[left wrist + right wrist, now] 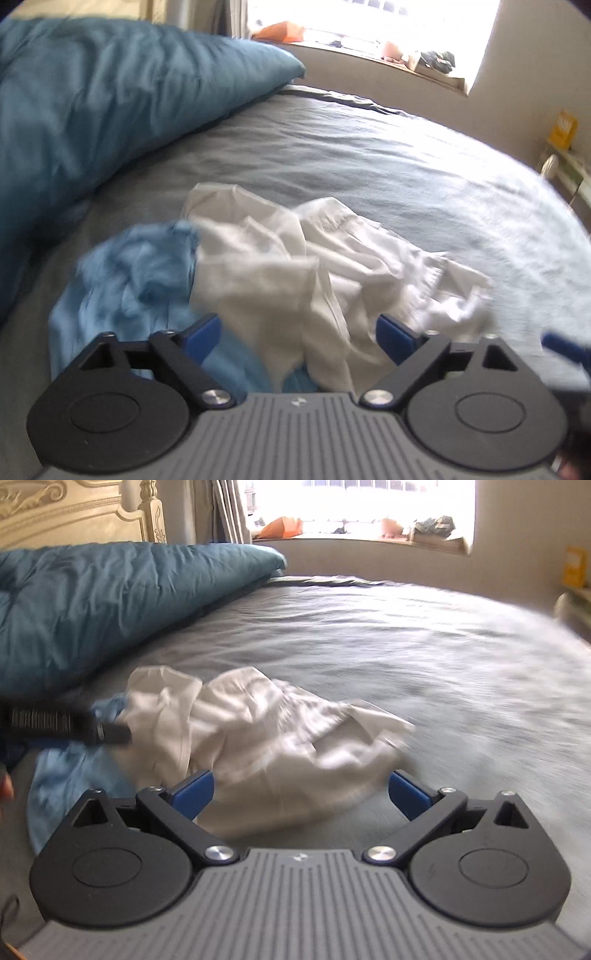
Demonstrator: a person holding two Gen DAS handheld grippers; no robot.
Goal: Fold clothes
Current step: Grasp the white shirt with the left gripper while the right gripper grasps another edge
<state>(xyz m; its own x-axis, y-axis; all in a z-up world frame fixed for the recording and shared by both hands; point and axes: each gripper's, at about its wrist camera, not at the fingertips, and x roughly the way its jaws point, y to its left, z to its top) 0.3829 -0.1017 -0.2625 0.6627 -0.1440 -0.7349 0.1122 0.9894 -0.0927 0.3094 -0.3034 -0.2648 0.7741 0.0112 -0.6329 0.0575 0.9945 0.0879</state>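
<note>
two crumpled garments wait on the bed, both grippers wide

the white garment (295,266) lies in a loose heap on the grey bed sheet (369,155), with the light blue garment (140,280) touching it at its 9 o'clock side and partly under it. the teal duvet (110,103) is bunched at about 10 o'clock from the heap, a little apart from it.

the left gripper (299,332) has its jaws spread wide and holds nothing; the white cloth is between and under the blue fingers (205,332), but they do not pinch it. the right gripper (301,794) is also spread wide and empty, just at the near edge of the white garment (258,731). in the right view the left gripper's body shows at 9 o'clock, above the blue garment (66,775).

both garments look thin, soft and light, so they will sag and slide when lifted, and one pinch may catch several layers. i judge that folding is not yet begun. a good hold would be a hem or a corner of the white piece, one for each gripper, to spread it flat first. the pictures are blurred, so i cannot tell where the collar or the sleeves are.
</note>
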